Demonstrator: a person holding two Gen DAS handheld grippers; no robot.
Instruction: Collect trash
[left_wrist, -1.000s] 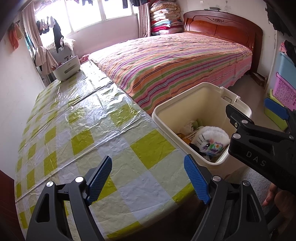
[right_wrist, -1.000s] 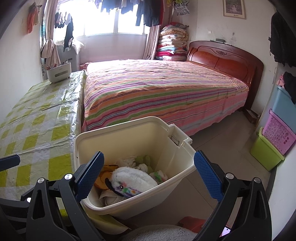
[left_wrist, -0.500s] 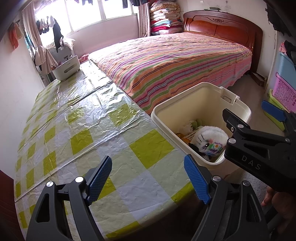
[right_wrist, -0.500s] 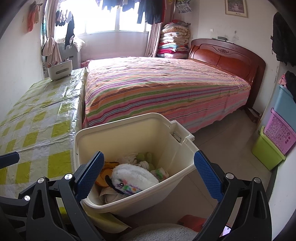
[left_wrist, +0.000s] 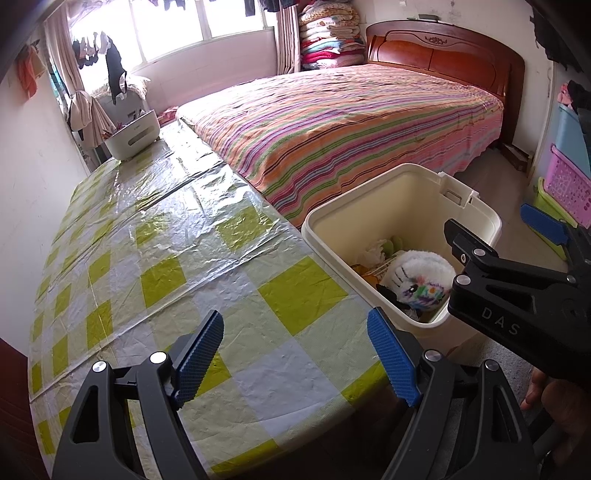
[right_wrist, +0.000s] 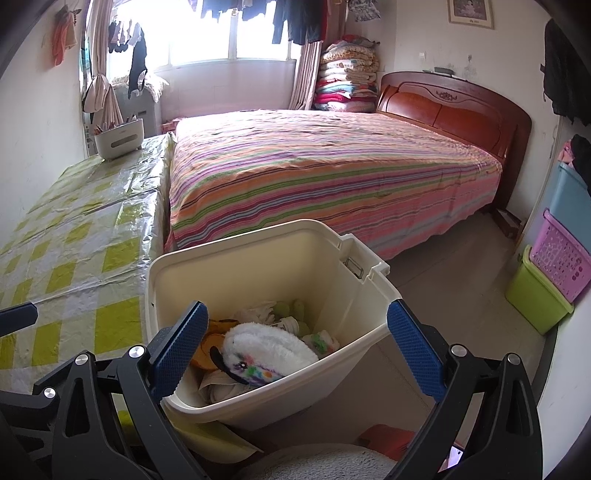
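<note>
Left gripper (left_wrist: 295, 354), black-framed with blue ribbed pads, at the lower centre of the left wrist view: jaws spread wide, nothing between them, poised over the near edge of the table under a crinkled plastic cloth of yellow-green and white checks (left_wrist: 155, 258). Bare cloth all along that table as far as the white oval plastic caddy (left_wrist: 133, 134) at the upper left, close under the bright window.

Right gripper (right_wrist: 293, 343), same black frame and blue pads, low in the right wrist view: jaws likewise released and wide apart, gripping nothing, framing the near rim of the cream rectangular plastic bin (right_wrist: 258, 258). Same gripper at the right edge of the left wrist view, with part of a hand (left_wrist: 554, 406) below it at the lower right.

Inside the bin, low centre of the right wrist view: white fluffy plush toy with coloured speckles (right_wrist: 266, 347) on top, orange scraps to its left, crumpled white and green scraps (right_wrist: 280, 310) behind it. Bin just beside the table's right edge, standing tilted in the right wrist view.

Beyond, across mid-frame: bed under a striped multicoloured cover (right_wrist: 332, 177), dark red wooden headboard at the upper right. Green and pink plastic baskets (right_wrist: 546, 280) at the right edge.
</note>
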